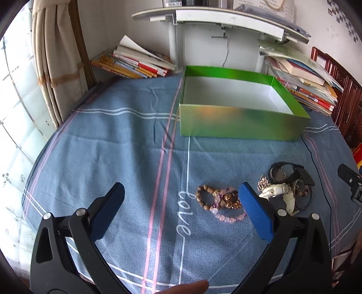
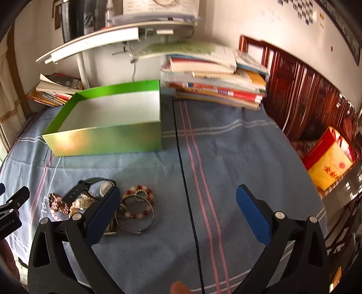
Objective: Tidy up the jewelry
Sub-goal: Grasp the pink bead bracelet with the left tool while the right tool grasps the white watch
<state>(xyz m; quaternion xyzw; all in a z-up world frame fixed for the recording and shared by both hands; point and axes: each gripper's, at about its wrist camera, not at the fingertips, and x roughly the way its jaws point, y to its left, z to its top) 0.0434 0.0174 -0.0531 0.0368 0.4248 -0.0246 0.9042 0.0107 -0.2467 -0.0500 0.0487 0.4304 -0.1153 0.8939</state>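
Note:
A pile of jewelry lies on the blue cloth. In the left wrist view a brown bead bracelet (image 1: 204, 196) and a pink bead bracelet (image 1: 228, 216) lie beside a white watch (image 1: 278, 192) and a black watch (image 1: 287, 173). My left gripper (image 1: 181, 211) stands open just left of the bracelets, nothing between its fingers. In the right wrist view a red and white bead bracelet (image 2: 141, 203) and a silver bangle (image 2: 135, 221) lie by the left finger (image 2: 103, 217). My right gripper (image 2: 178, 214) is open over bare cloth, right of the pile. The green box (image 1: 239, 123) stands behind, white inside.
Book stacks (image 2: 215, 83) sit at the back right and back left (image 1: 135, 63) of the bed. A white desk (image 1: 217, 18) stands behind. A black cord (image 2: 184, 181) runs across the cloth. A dark wooden rail (image 2: 305, 95) and a red and yellow bag (image 2: 330, 162) lie to the right.

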